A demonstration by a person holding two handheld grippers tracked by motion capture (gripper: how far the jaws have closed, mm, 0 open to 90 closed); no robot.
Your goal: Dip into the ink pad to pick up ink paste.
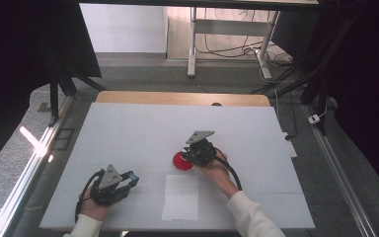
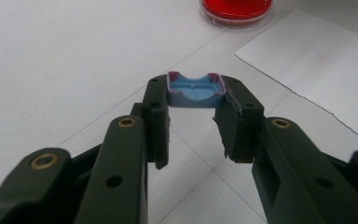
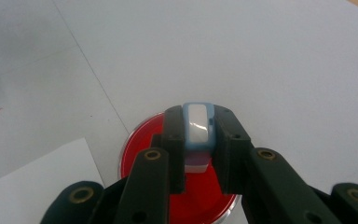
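My right fingers [image 3: 199, 140] were shut tight on a small blue and white block [image 3: 198, 133]. It looked like hard plastic, smooth and shiny on its white face, with a blue rim all round. Its long side ran away from me, up the right gripper view, and it stood on its thin edge between the two black fingers. Right under it sat the red dish [image 3: 177, 196], low in that picture. The dish was round, flat and see-through at the rim, with bright red inside. So the block only had to go straight down to reach the dish

My left fingers [image 2: 193, 93] were shut on a second blue piece [image 2: 193, 92]. It was a little blue tray shape with pinkish corners and a dip in its top edge, held at the very tips. The red dish [image 2: 235, 9] lay far from it, at the top of the left gripper view

In the high view my right hand [image 1: 212, 165] was in the middle, touching close to the dish [image 1: 181, 162]. My left hand [image 1: 96, 200] was at the lower left, well apart. A flat white sheet of paper [image 1: 180, 197] lay just below the dish on the pale, smooth desk [image 1: 128, 133]. My right hand was the nearer one
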